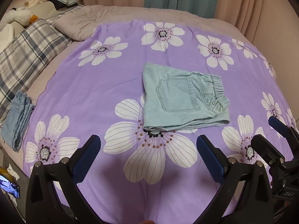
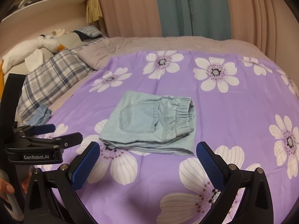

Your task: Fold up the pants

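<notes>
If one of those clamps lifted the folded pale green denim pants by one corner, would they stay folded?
Probably not. The folded pale green denim pants look soft, their stacked layers loose at the near edge, so they would likely droop open. The elastic waistband probably adds bulk.

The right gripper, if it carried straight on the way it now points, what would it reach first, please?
Most likely the folded pants: the right gripper is open, above the purple floral sheet, with the pants' near folded edge just beyond its fingertips. Depth is unclear, so a low path could brush the sheet first.
</notes>
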Available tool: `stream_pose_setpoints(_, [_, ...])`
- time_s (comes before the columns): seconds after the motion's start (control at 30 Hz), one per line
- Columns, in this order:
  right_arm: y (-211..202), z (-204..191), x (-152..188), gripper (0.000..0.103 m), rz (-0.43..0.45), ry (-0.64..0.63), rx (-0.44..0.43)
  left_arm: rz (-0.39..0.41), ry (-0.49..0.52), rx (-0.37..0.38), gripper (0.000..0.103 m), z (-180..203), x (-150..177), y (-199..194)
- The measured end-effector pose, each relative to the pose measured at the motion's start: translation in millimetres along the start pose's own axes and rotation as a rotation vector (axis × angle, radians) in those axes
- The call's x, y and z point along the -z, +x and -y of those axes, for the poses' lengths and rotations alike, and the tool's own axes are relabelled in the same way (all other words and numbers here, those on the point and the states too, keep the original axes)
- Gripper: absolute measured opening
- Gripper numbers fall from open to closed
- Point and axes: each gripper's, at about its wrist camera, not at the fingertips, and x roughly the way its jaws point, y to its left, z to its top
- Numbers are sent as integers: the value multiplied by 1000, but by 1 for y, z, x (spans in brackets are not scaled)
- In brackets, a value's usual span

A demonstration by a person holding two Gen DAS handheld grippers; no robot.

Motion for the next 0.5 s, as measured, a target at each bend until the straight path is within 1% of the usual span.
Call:
stream_pose_setpoints(0.27, [-15,-9,3,102,22,-8,-11,26,1,-9,103,-1,7,-20])
stream_pose_setpoints(0.43, [-21,-13,4,102,33,-16,-18,45,-5,-5,103,-1,11,-29])
stream_pose_setpoints(0.5, [-22,-14,5,102,35,-20,-18,42,-7,-1,103,0,12,-30])
